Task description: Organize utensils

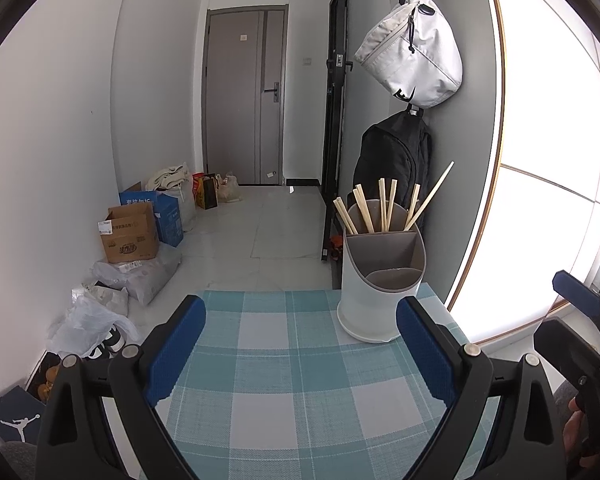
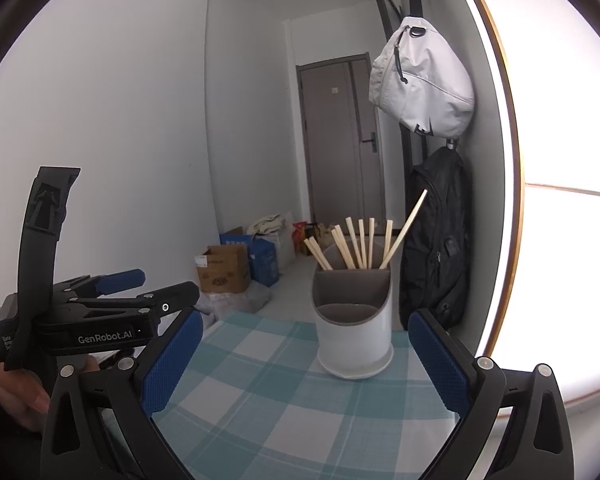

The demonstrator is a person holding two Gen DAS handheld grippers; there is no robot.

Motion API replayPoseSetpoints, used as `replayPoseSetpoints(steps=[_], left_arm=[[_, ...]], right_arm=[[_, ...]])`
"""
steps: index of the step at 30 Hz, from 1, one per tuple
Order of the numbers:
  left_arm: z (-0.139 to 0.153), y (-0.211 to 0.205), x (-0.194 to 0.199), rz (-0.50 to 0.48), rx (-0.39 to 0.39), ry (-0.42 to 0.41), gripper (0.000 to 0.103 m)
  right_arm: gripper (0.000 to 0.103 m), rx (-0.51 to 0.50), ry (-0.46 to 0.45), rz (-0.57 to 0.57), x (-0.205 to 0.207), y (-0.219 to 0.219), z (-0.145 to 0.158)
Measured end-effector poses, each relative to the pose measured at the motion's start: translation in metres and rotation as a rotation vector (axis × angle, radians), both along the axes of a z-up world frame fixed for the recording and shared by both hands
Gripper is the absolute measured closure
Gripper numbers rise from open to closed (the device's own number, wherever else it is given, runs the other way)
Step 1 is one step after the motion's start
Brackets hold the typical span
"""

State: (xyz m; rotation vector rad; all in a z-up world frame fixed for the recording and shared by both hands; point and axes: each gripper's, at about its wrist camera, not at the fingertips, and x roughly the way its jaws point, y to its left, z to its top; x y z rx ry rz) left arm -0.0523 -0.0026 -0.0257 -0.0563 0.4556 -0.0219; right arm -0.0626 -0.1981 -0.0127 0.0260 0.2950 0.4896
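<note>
A white utensil holder (image 1: pixel 374 280) with a grey divided insert stands at the far right of the checked table (image 1: pixel 284 380). Several wooden chopsticks (image 1: pixel 384 210) stand in its back compartment; the front compartments look empty. My left gripper (image 1: pixel 300 312) is open and empty, its right finger just in front of the holder. In the right wrist view the holder (image 2: pixel 354 320) and chopsticks (image 2: pixel 360 246) stand ahead of my right gripper (image 2: pixel 306 320), which is open and empty. The left gripper (image 2: pixel 120 300) shows there at the left, held in a hand.
A white bag (image 1: pixel 414 48) and a black backpack (image 1: pixel 396 160) hang on the wall behind the holder. Cardboard boxes (image 1: pixel 130 234) and plastic bags (image 1: pixel 100 320) lie on the floor at the left. A bright window (image 1: pixel 548 160) is at the right.
</note>
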Motion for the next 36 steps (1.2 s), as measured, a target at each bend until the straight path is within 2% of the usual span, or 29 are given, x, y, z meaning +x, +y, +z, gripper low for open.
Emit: replayPoseSetpoints(steps=[22,36], left_arm=[[-0.0001,-0.0023,0.0009,0.007,0.014,-0.007,0.009],[-0.0017,-0.0017,0.0007,0.009,-0.009,-0.007,0.009]], right_arm=[[0.0,0.002,0.005,0.0,0.0003,0.0007,-0.0002],[0.0,0.003,0.008,0.0,0.0002,0.0003,-0.0002]])
